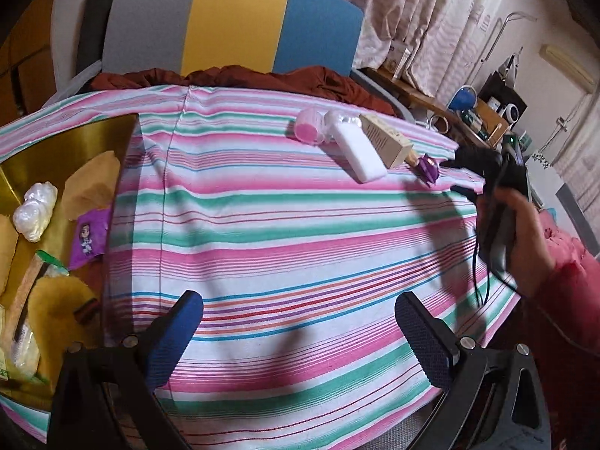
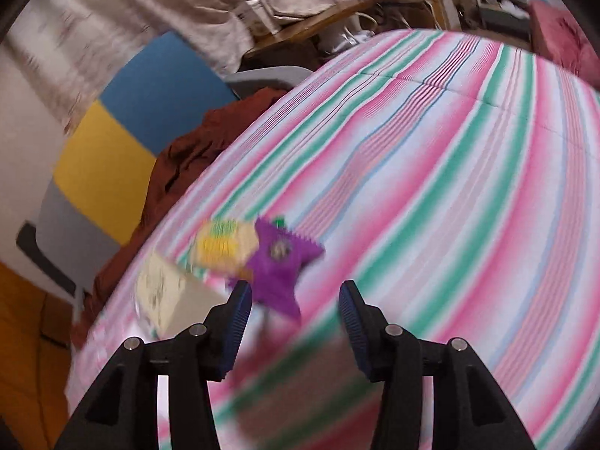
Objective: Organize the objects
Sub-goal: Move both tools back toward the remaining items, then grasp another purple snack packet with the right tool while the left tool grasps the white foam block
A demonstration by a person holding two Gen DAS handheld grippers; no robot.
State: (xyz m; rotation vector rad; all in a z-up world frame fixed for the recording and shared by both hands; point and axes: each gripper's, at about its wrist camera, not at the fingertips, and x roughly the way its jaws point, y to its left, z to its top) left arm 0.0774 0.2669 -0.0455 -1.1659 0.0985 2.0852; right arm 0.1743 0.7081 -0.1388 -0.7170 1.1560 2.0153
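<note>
My left gripper point(image 1: 300, 322) is open and empty above the striped cloth point(image 1: 285, 225). A gold box point(image 1: 48, 150) at the left holds a white bundle point(image 1: 35, 206), a purple packet point(image 1: 88, 238) and other small items. At the far side lie a pink-lidded jar point(image 1: 309, 127), a white block point(image 1: 360, 150), a beige carton point(image 1: 386, 138) and a purple wrapped item point(image 1: 429, 168). My right gripper point(image 2: 296, 311) is open just before the purple item point(image 2: 279, 258), which lies beside a yellow packet point(image 2: 221, 245) and the carton point(image 2: 165, 292). That view is blurred.
A chair with grey, yellow and blue back point(image 1: 232, 26) stands behind the table, with a rust-red cloth point(image 1: 225, 75) on it. Curtains point(image 1: 431, 18) and a cluttered shelf point(image 1: 480, 112) are at the right. The person's hand holding the right gripper point(image 1: 525, 232) shows at the right edge.
</note>
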